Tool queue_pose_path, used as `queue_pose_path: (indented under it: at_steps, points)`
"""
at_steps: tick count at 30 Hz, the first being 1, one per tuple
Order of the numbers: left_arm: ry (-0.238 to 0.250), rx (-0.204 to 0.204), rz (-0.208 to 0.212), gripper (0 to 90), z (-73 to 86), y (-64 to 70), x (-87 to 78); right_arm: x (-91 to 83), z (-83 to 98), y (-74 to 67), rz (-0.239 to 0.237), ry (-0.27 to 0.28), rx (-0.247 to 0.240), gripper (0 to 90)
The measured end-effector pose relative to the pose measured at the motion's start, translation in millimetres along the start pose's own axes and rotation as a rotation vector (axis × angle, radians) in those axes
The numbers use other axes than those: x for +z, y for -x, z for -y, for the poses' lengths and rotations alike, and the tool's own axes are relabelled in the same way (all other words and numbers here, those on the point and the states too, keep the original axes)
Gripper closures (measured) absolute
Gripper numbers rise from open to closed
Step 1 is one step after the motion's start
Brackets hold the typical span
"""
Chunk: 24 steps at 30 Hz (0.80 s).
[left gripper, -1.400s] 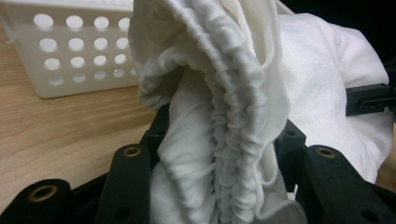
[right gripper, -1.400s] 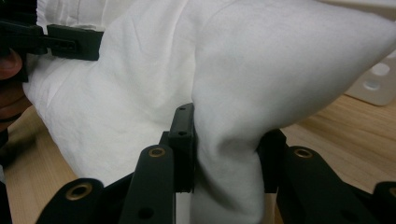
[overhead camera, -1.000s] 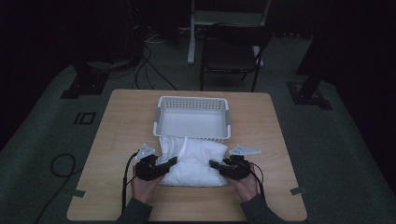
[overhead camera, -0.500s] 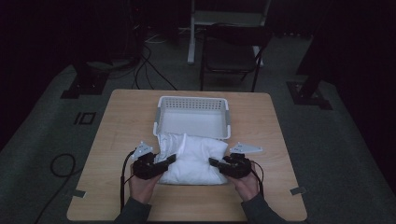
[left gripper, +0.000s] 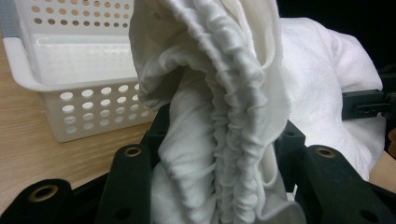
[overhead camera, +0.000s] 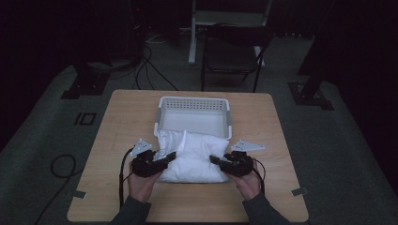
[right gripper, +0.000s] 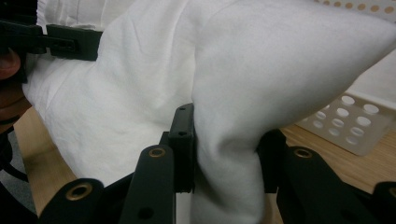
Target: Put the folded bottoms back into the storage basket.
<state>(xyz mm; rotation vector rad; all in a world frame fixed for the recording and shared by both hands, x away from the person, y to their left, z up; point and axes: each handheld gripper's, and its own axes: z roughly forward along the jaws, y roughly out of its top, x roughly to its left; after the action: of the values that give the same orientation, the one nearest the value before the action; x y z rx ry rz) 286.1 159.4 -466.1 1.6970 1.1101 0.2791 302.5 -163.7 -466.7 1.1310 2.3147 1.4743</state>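
- Gripping white bundled cloth (overhead camera: 190, 157) at both ends, left tongs (overhead camera: 170, 157) and right tongs (overhead camera: 215, 160) each clamped tight on a bunched fold of it
- Pinching a gathered, ruched edge in the left gripper view (left gripper: 224, 140), jaws pressed hard against the fabric on both sides
- Squeezing a smooth thick fold in the right gripper view (right gripper: 224, 154) in the same way
- Resting the cloth on the wooden surface (overhead camera: 112, 140), far edge touching the near wall of the white perforated basket (overhead camera: 195, 102), which stands just behind it
- Judging the step as the hold before a lift, both hands steady at the near side of the surface
- Calling next for raising both ends together, clearing the basket's near rim, carrying forward and lowering inside before loosening either grip
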Motion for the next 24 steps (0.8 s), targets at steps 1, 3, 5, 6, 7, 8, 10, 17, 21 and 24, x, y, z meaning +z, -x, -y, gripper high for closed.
queue_pose_path:
  at_steps: [1, 3, 5, 6, 7, 8, 10, 17, 21, 24]
  points:
    - [0.000, 0.001, 0.001, 54.3, -0.7, -0.2, -0.1, -0.1, -0.7, -0.1, -0.001, 0.001, -0.002, 67.6]
    - [0.002, -0.001, 0.003, 54.3, -2.5, -0.2, -0.2, -0.7, -2.3, -0.3, 0.001, 0.002, -0.003, 67.6]
    - [0.005, 0.000, 0.006, 54.3, -4.5, 0.2, 0.0, -2.1, -4.4, -0.2, 0.003, 0.004, -0.009, 67.6]
    - [0.007, 0.002, 0.008, 54.3, -5.7, 0.5, -0.1, -2.9, -5.6, -0.3, 0.005, 0.005, -0.011, 67.6]
    - [0.009, 0.003, 0.009, 54.3, -6.9, 0.9, -0.2, -3.9, -6.7, -0.2, 0.006, 0.008, -0.013, 67.6]
    - [0.012, 0.004, 0.011, 54.4, -8.2, 1.5, -0.4, -4.8, -7.8, 0.0, 0.006, 0.012, -0.017, 67.6]
    - [0.016, 0.010, 0.011, 54.4, -10.5, 2.3, -0.8, -6.6, -9.9, 0.0, 0.008, 0.019, -0.017, 67.7]
    - [0.033, 0.017, 0.013, 54.3, -19.8, 4.1, -0.5, -10.4, -17.1, 1.7, 0.015, 0.041, -0.020, 67.7]
    - [0.042, 0.019, 0.014, 54.4, -24.4, 5.3, -1.1, -13.0, -22.5, 1.8, 0.020, 0.050, -0.025, 67.8]
    - [0.049, 0.023, 0.014, 54.4, -28.6, 5.5, -1.6, -14.7, -26.6, 1.8, 0.023, 0.059, -0.032, 67.7]
